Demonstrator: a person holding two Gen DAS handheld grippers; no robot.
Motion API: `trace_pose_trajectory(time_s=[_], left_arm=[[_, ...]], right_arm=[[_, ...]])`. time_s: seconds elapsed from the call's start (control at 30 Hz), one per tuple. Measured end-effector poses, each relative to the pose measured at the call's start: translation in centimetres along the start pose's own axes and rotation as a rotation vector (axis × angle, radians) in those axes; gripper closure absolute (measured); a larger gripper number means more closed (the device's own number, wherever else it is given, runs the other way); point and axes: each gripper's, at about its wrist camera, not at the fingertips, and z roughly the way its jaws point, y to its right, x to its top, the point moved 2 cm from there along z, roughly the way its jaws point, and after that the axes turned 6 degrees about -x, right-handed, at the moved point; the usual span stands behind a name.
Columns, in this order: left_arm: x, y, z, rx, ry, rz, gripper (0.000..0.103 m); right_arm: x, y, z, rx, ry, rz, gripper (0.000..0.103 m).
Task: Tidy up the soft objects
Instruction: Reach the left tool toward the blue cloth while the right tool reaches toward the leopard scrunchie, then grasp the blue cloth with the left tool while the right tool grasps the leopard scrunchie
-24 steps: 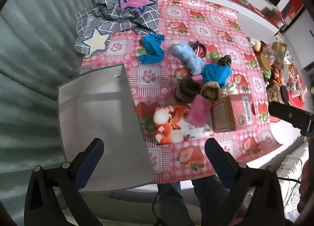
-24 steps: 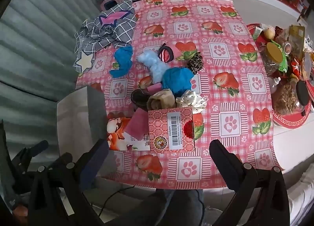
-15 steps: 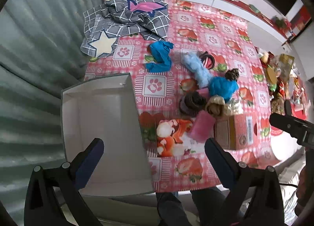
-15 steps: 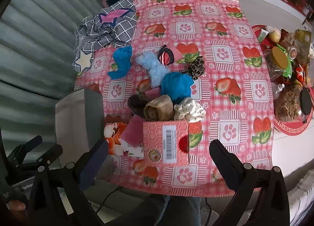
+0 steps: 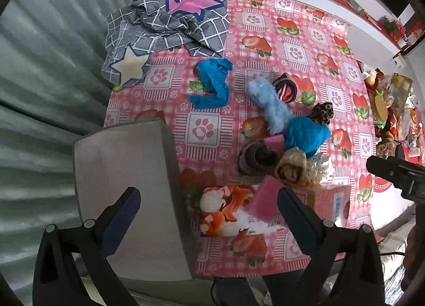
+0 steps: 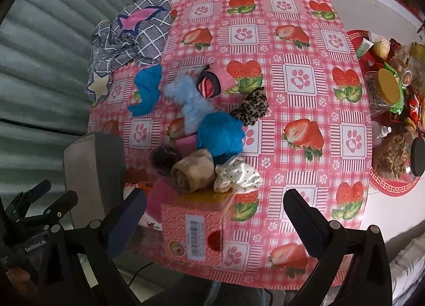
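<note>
Both grippers lower, table nearer; left gripper (image 5: pixel 207 210) and right gripper (image 6: pixel 215 210) fingers spread, empty, above sock pile (image 6: pixel 209 141).

Left gripper (image 5: pixel 205 207): points down, jaws spread wide, nothing between fingers | Right gripper (image 6: pixel 213 213): points down, jaws spread wide, nothing held | Position: both held high, apart from one another | Contact: none observed at either gripper

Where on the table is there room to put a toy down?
Bare tablecloth lies right of the leopard scrunchie, up to the red snack tray. A smaller patch sits between the white box and blue cloth. The sock pile is crowded.
</note>
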Motion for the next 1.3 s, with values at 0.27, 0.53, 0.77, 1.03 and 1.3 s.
trace_pose_trajectory(time_s=[0.27, 0.53, 0.77, 1.03, 1.3], left_arm=[[2.3, 0.8, 0.9, 0.014, -0.024, -0.015, 0.000], [3.9, 1.1, 3.3, 0.058, -0.068, -0.037, 0.000], [5.4, 1.2, 6.0, 0.062, -0.091, -0.061, 0.000], [8.3, 0.6, 10.3, 0.059, -0.114, -0.112, 0.000], [13.2, -0.7, 16.3, 0.070, -0.106, -0.167, 0.000]], right_arm=[[1.9, 1.5, 1.2, 0.006, -0.030, -0.003, 0.000], [3.7, 2.9, 3.0, -0.005, -0.064, -0.001, 0.000], [4.4, 4.3, 5.5, -0.015, -0.105, 0.004, 0.000], [5.7, 5.9, 8.7, -0.018, -0.147, 0.042, 0.000], [8.5, 6.8, 12.2, -0.006, -0.165, 0.097, 0.000]])
